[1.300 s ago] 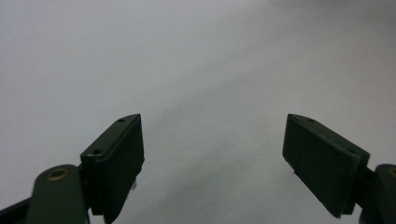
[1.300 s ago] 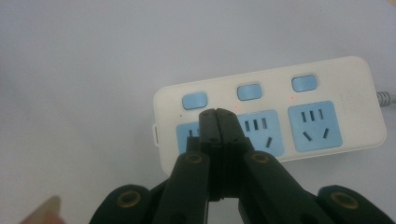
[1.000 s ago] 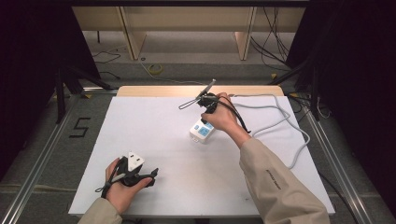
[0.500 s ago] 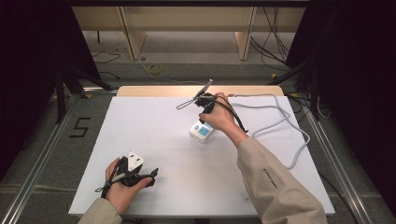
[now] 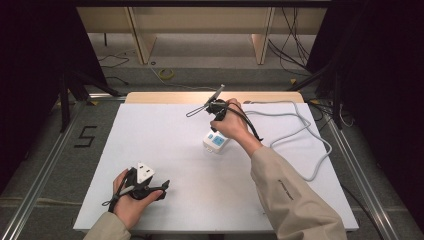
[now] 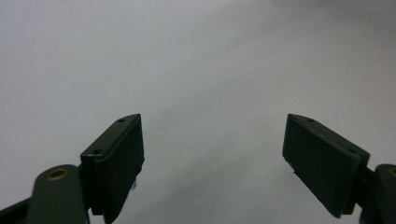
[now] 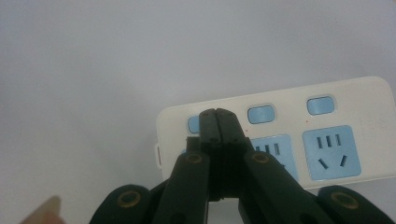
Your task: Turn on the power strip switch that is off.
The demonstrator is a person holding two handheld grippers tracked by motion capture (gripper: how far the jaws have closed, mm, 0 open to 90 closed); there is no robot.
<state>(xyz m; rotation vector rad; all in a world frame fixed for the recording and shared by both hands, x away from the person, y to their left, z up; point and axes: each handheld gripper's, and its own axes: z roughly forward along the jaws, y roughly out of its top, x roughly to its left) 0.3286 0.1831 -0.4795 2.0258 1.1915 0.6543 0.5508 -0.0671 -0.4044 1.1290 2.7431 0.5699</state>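
A white power strip [image 5: 216, 143] with blue sockets and blue switches lies on the white table [image 5: 165, 135], right of the middle. My right gripper [image 5: 216, 128] points down at it from the hand above. In the right gripper view the strip [image 7: 336, 116] lies crosswise, and the right gripper [image 7: 217, 115] is shut with nothing between its jaws. Its tips are over the left blue switch [image 7: 193, 124]; I cannot tell whether they touch it. My left gripper [image 5: 162, 190] rests low at the table's near left in the hand. In its own view the left gripper [image 6: 212, 154] stands wide open over bare table.
A grey cable [image 5: 305, 130] runs from the strip's far end and loops across the table's right side. A wooden strip [image 5: 165, 97] edges the table's far side. Metal rails [image 5: 45, 170] and dark floor flank the table.
The right hand has shifted only slightly above the power strip. The left hand and the strip have stayed where they were.
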